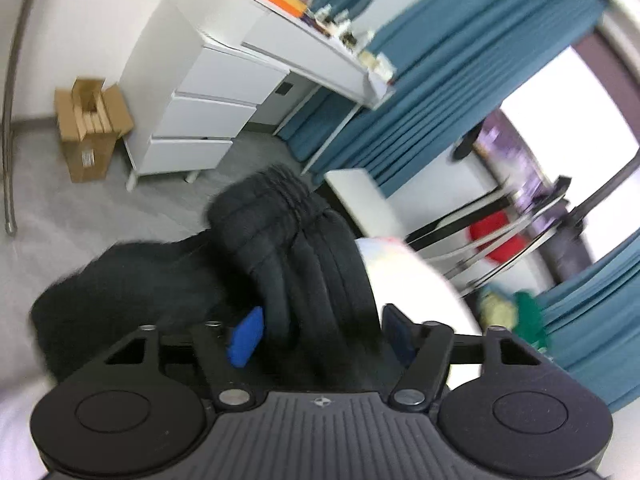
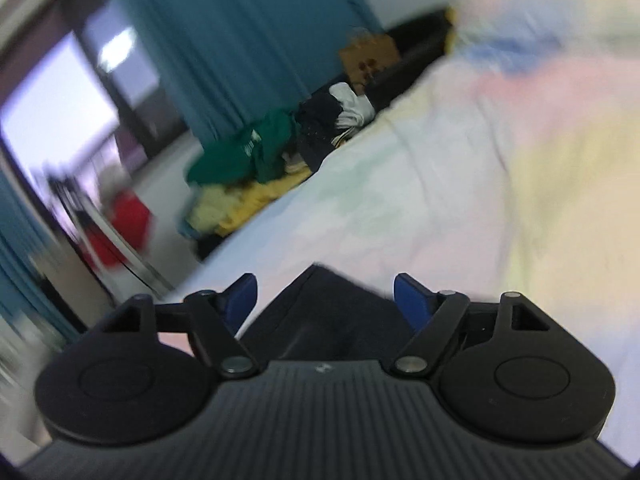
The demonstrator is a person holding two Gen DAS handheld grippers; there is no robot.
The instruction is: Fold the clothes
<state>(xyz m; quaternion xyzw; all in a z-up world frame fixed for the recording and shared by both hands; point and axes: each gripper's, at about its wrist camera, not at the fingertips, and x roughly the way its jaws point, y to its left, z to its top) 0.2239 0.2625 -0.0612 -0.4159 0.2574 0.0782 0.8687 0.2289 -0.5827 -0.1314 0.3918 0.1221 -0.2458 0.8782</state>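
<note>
A black garment (image 1: 256, 248) with a gathered ribbed waistband bunches up in the left wrist view. My left gripper (image 1: 320, 332) has blue pads spread wide, with folds of the black cloth running between them; the pads do not press on it. In the right wrist view my right gripper (image 2: 326, 300) is open over a pastel bed sheet (image 2: 460, 168), and a dark navy corner of the garment (image 2: 332, 312) lies between its blue fingers without being pinched. Both views are motion blurred.
A white drawer unit (image 1: 192, 116) and desk stand by teal curtains (image 1: 460, 80), with a cardboard box (image 1: 88, 128) on the grey floor. A pile of clothes, green (image 2: 244, 156), yellow and dark, lies beside the bed. A red object (image 2: 128, 220) sits near a metal rack.
</note>
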